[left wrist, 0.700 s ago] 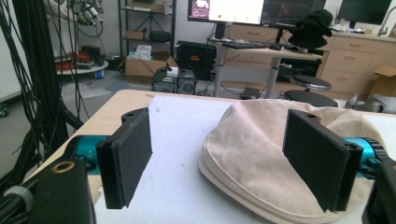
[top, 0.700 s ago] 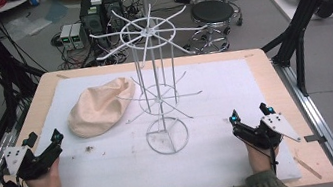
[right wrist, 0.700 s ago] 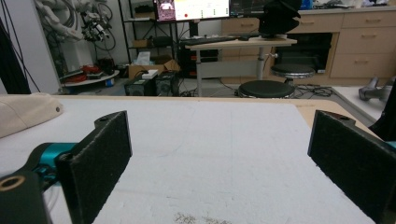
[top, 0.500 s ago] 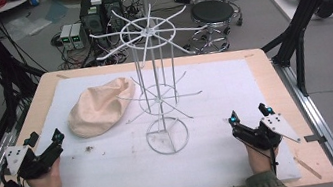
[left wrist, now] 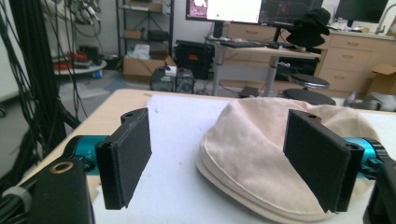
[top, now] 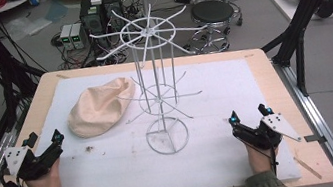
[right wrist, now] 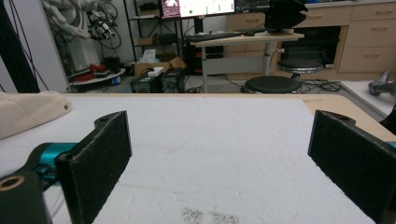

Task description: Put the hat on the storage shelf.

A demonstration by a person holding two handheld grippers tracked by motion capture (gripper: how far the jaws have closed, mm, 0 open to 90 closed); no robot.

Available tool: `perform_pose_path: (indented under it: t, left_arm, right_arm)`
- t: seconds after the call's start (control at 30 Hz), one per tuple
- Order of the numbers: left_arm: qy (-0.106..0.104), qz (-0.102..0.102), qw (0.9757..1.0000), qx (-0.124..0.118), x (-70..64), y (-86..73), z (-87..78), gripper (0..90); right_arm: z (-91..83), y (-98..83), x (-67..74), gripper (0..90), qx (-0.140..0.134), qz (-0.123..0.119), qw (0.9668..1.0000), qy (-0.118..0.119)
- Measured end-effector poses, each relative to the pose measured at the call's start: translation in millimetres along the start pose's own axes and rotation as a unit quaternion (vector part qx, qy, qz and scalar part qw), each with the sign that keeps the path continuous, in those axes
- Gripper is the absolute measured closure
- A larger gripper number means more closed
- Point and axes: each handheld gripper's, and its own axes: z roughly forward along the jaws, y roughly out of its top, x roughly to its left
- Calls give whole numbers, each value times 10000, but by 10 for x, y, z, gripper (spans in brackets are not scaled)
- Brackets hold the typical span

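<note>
Fingers [left wrist: 126,156] of both my left gripper [top: 43,146] and right gripper [top: 248,113] stand released and empty; beige cap [top: 101,108] lies left of wire rack [top: 159,89] on counter [top: 261,66], probably soft, best pinched at its brim.

The high view looks forward and down on the whole counter [top: 261,66] from above the person's side. Each gripper view looks low along the counter, facing forward. All three share the beige cap [top: 101,108] [left wrist: 261,154] [right wrist: 28,112].

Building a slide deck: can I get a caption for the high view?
Two open claws, left and right, rest near a white wire rack and beige cap.
</note>
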Motion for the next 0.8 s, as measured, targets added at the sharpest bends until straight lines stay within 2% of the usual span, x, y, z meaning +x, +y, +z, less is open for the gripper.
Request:
perform_pose_path:
  t: [0.07,0.1,0.13,0.17,0.2,0.27,0.33,0.4,0.47,0.6,0.67,0.7,0.73,0.8]
  left_arm:
    - [25,-16,10000,-92,3,99,1,238]
    - [25,-16,10000,-92,3,99,1,238]
    - [52,-16,9998,-194,11,200,-3,240]
    - [52,-16,9998,-194,11,200,-3,245]
    - [120,69,9996,-227,9,292,5,247]
    - [100,126,9998,-150,10,369,39,261]
    - [19,16,10000,-85,21,448,87,272]
    - [3,-4,10000,-78,22,489,110,273]
    - [-70,18,9999,-80,20,605,177,278]
    - [-126,0,9999,-118,6,703,237,278]
    - [-149,50,9998,-143,-8,790,291,278]
    - [-149,50,9998,-143,-8,790,291,278]
    - [-88,146,9997,-150,-23,832,329,275]
    - [-121,149,9997,-178,-31,850,353,274]
  right_arm:
    - [-6,1,-1,51,3,26,10000,-16]
    - [-7,2,0,51,4,37,10000,-16]
    - [-8,2,3,51,6,23,10000,-11]
    - [-9,2,2,51,-5,-25,10000,-24]
    - [-15,2,9,51,0,0,10000,-29]
    - [-6,0,15,51,7,-27,10000,-12]
    - [5,-4,17,51,23,-49,10000,68]
    - [6,-3,20,51,10,-33,9999,116]
    - [0,2,8,50,-40,-3,9999,165]
    - [2,1,-1,50,4,46,9999,148]
    - [2,2,-1,50,-16,24,9999,152]
    - [2,3,-3,50,-15,10,9999,165]
    - [2,2,-4,50,7,-7,9999,161]
    - [1,0,-3,50,37,-10,9999,159]
